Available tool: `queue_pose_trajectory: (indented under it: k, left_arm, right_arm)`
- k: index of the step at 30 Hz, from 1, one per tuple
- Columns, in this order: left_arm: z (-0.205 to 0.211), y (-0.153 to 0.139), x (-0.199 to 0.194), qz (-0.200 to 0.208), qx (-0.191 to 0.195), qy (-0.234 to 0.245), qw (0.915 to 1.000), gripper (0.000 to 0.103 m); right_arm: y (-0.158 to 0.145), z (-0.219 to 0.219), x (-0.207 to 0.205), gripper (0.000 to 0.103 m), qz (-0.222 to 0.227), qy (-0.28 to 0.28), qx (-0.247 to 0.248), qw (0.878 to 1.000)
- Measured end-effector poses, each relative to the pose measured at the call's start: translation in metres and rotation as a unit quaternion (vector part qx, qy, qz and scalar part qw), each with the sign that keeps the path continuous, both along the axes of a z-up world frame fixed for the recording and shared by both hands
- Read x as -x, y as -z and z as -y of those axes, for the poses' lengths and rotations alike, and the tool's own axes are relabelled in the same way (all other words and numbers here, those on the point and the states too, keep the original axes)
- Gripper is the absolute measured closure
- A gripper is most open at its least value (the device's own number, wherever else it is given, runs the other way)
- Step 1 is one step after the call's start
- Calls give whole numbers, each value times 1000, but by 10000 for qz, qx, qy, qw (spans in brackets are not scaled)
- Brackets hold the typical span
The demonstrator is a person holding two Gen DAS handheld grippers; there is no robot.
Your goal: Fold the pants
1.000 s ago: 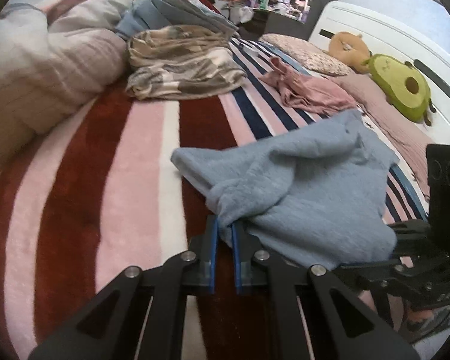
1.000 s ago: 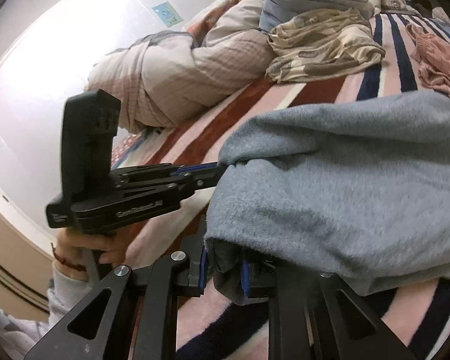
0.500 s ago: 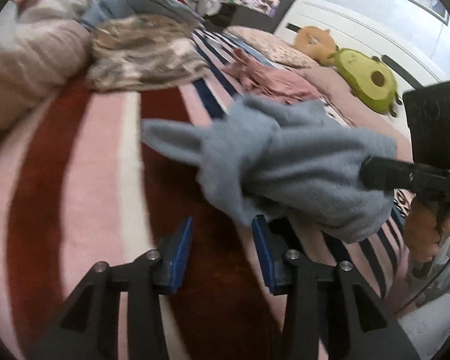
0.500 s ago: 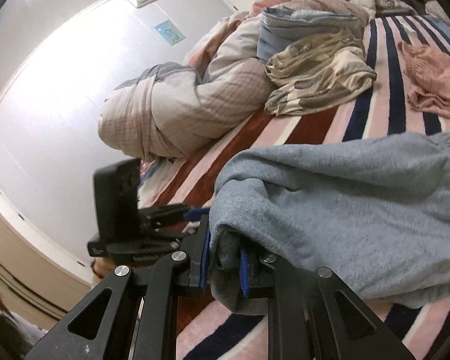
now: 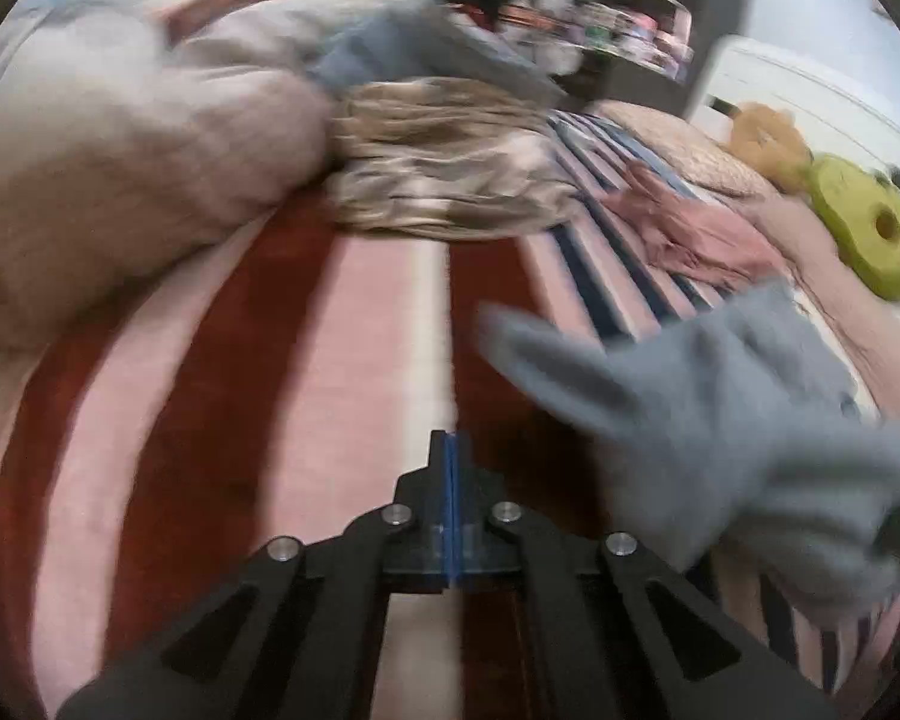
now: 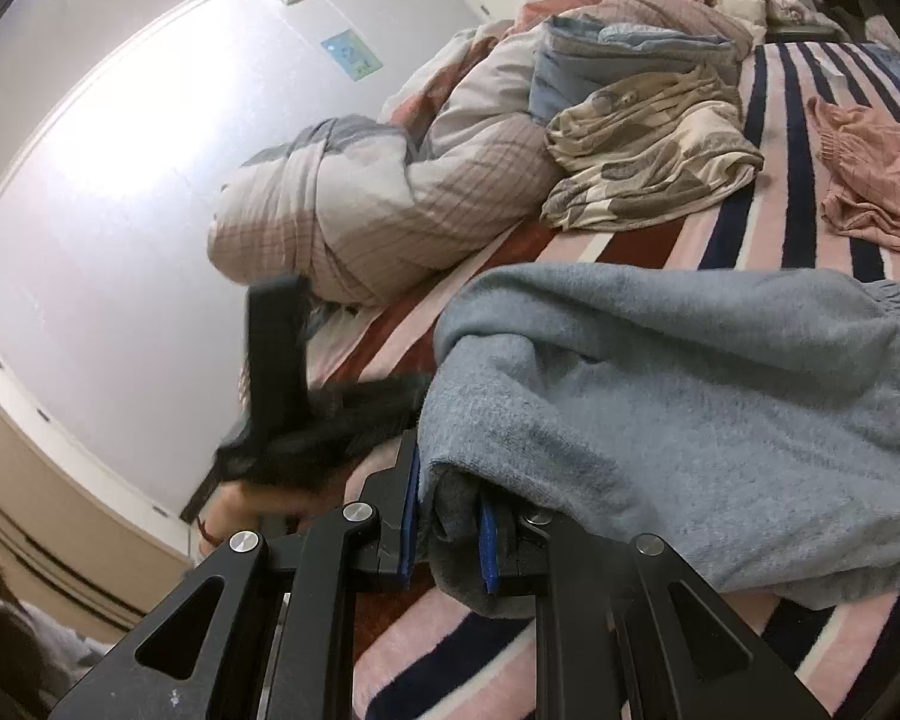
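Observation:
The grey-blue fleece pants [image 6: 690, 408] lie bunched on the striped bed cover [image 6: 720, 240]. My right gripper [image 6: 450, 498] is shut on a thick fold at their near edge and holds it a little off the bed. In the left wrist view the pants [image 5: 720, 420] sit blurred at the right, with a corner sticking out to the left. My left gripper [image 5: 452, 438] hangs over the dark red and pink stripes, left of that corner and apart from it. Its jaws are closing fully together with nothing between them.
A rolled checked duvet [image 6: 360, 210] lies along the wall side. A beige patterned garment [image 5: 450, 180] and a folded blue one sit behind. A pink garment [image 5: 690, 228], an avocado plush [image 5: 864, 234] and the white headboard are at the right. A hand [image 6: 252, 510] holds the left tool.
The left gripper let go of the pants' edge, opened wide, then shut with nothing in it and swung left away from the cloth. The right gripper rose a little, still clamped on the pants.

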State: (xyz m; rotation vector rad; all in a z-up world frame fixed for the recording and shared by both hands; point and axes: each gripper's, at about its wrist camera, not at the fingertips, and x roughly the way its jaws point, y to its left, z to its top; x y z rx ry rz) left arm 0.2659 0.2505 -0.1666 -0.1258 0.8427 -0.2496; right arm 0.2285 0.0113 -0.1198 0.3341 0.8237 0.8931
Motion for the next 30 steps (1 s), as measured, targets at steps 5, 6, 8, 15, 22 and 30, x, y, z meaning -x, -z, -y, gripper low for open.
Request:
queue_pose_trajectory:
  k: [5,6,8,15,22,30]
  left_arm:
    - [-12,1,10,-209,650,829,9942,99]
    - [-6,2,14,-228,658,1013,9924,83]
    - [6,3,23,-205,576,1324,9893,48]
    - [30,-12,37,-13,964,2126,9724,35]
    - [54,3,13,-284,735,1478,9859,46]
    - [50,-3,3,-104,911,1226,9882,95]
  right_arm:
    - [16,1,2,92,-258,-37,41,9997]
    - [17,2,1,92,-269,-7,11,9996]
    - [12,4,-2,92,-177,108,-13,9998]
    - [-17,5,-10,93,267,323,91,9991]
    - [-28,5,-12,92,321,204,131,9992]
    - [-40,27,-13,93,335,282,-65,9990]
